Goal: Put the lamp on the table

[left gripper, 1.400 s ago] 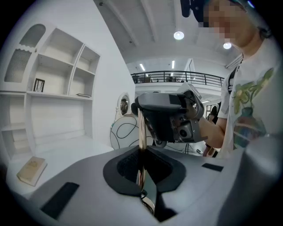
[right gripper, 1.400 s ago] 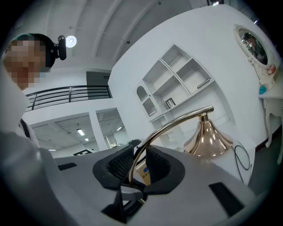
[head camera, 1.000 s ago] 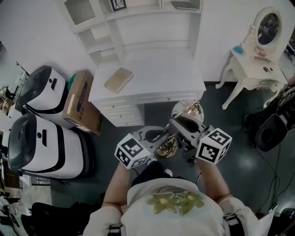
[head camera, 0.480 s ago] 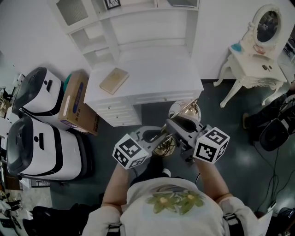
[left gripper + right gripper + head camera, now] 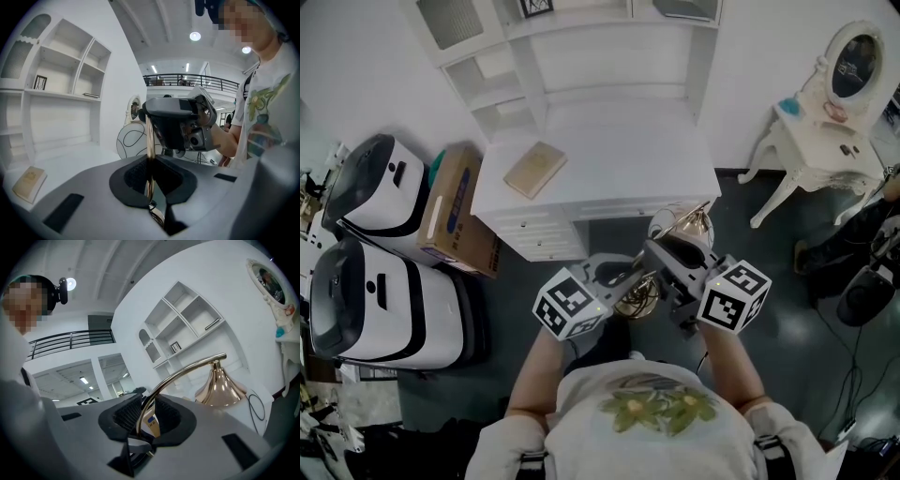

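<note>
The brass lamp (image 5: 682,225) is in the air, carried by both grippers, just in front of the white desk (image 5: 609,155) and not yet on it. The left gripper (image 5: 150,183) has its jaws pinched on the thin straight stem, low down. The right gripper (image 5: 144,422) has its jaws closed on the curved neck, below the bell-shaped shade. I think the lamp is stiff metal and not very heavy, but the polished tube is slippery and the shade hangs to one side, so it can turn in the grip. Two holds on the stem seem the right place; the shade is too smooth and wide. The bare desk top beside the book (image 5: 534,169) looks suitable.
</note>
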`<action>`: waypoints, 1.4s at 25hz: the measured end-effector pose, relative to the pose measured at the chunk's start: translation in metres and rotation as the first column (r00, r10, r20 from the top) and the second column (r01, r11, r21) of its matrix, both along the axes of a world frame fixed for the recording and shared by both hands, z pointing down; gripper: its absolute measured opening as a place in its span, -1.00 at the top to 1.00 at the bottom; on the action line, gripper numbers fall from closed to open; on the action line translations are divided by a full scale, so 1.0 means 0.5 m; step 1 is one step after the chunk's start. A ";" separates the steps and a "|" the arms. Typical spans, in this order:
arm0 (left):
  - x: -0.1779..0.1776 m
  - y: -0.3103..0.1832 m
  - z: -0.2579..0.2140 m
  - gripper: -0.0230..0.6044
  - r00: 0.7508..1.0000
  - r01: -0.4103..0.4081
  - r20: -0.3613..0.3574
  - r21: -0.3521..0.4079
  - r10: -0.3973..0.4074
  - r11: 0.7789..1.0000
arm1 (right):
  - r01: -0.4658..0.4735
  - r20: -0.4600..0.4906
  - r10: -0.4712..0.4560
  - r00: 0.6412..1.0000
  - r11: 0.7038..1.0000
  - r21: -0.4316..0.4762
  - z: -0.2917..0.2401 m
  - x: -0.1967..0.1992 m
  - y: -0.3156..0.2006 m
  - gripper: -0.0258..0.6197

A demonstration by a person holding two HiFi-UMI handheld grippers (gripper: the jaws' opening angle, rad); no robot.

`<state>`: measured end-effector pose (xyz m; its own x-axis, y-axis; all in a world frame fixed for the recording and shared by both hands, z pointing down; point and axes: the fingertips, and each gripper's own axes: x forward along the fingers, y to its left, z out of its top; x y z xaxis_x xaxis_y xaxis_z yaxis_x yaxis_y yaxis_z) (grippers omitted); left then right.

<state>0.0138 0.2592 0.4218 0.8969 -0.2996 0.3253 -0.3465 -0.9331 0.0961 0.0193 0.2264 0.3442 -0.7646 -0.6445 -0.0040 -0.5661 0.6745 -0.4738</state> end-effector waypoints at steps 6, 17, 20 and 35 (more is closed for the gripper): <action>-0.009 -0.073 -0.003 0.80 1.000 -0.014 0.006 0.008 0.014 1.000 | -0.011 -0.005 0.011 1.000 1.000 0.001 -0.004 -0.008 -0.072 0.62; -0.032 -0.214 -0.023 0.80 0.999 -0.041 0.008 0.038 0.041 0.998 | -0.048 -0.019 0.049 0.999 0.999 0.022 -0.026 -0.030 -0.206 0.61; -0.042 -0.245 -0.026 0.80 0.999 -0.046 0.006 0.042 0.046 0.998 | -0.055 -0.023 0.056 0.998 0.998 0.028 -0.030 -0.041 -0.237 0.61; -0.107 -0.374 -0.027 0.80 0.997 -0.073 -0.012 0.058 0.074 0.996 | -0.086 -0.025 0.087 0.996 0.996 0.030 -0.027 -0.103 -0.364 0.61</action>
<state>-0.0395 0.0723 0.4084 0.9217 -0.2506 0.2962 -0.2758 -0.9601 0.0461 -0.0323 0.0444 0.3306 -0.7059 -0.7083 -0.0046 -0.6349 0.6356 -0.4392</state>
